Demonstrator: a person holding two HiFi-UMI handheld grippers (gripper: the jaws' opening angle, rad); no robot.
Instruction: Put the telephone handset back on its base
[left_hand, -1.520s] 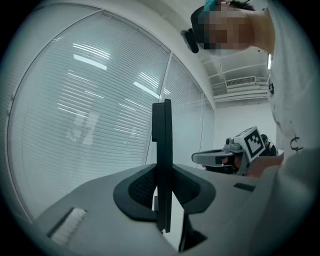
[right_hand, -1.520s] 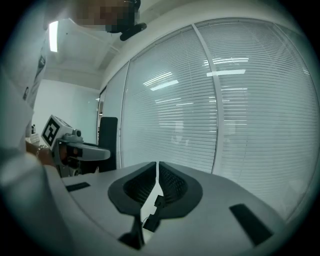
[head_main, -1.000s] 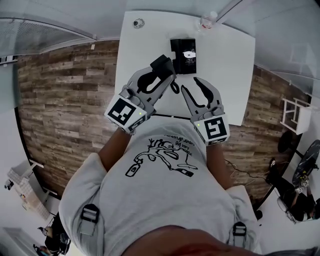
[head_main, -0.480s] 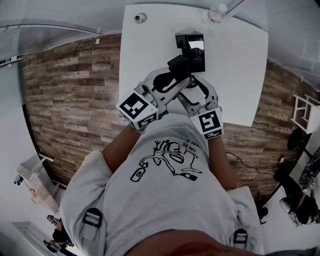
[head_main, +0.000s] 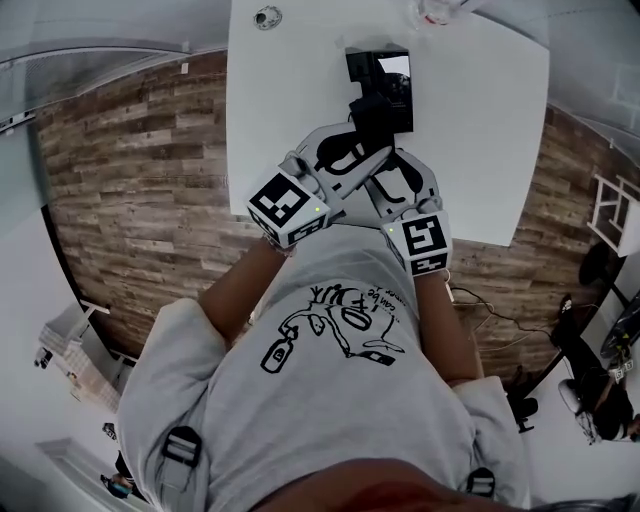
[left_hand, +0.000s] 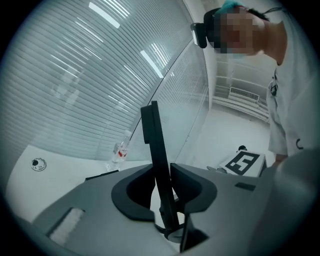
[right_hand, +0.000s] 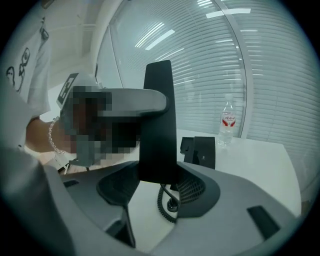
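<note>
Handset (head_main: 371, 114) now lower — nearer its base (head_main: 360, 66).

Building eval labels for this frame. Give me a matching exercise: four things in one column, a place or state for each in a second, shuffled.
Things
1. handset
2. phone base
3. water bottle
4. round disc

Places and states
A. clear with a red label, standing at the far edge of the table
B. off the table, coiled cord hanging below it
C. small, near the table's far left corner
D. black, resting on the table

Pairs: 1-B, 2-D, 3-A, 4-C
</note>
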